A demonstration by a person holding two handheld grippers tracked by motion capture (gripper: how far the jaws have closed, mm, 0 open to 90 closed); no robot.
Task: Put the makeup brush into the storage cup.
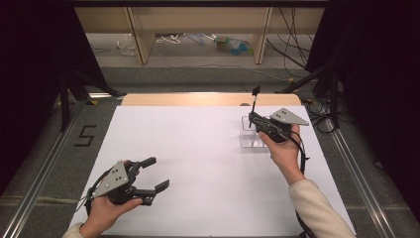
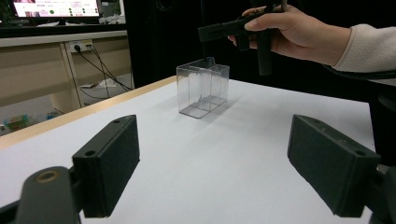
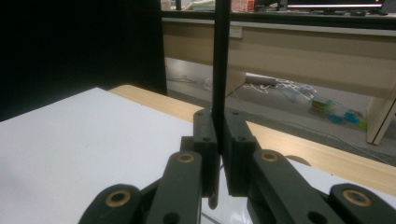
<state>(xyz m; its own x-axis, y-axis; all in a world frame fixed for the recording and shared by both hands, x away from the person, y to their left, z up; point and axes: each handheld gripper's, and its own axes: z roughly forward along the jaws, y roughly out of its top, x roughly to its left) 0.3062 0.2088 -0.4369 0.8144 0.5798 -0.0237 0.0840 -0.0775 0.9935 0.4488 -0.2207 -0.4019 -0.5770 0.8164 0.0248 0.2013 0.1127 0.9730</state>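
Note:
A thin black rod (image 1: 254, 103) with a small flag-like tip stands upright, and my right gripper (image 1: 255, 118) is shut on its lower part. In the right gripper view the rod (image 3: 220, 56) rises from between the closed jaws of the right gripper (image 3: 219, 128), its hooked lower end just below them. A clear plastic box (image 1: 252, 135) stands on the table directly under that gripper; the left gripper view shows the box (image 2: 203, 88) below the right gripper (image 2: 208, 32). My left gripper (image 1: 157, 173) rests at the near left, open and holding nothing (image 2: 219, 168).
A white sheet covers the table (image 1: 198, 163), with a wooden strip (image 1: 208, 99) along its far edge. Black curtains flank both sides. Cables and a wooden shelf (image 1: 198, 29) lie on the floor beyond. A "5" (image 1: 85, 135) is marked on the floor at left.

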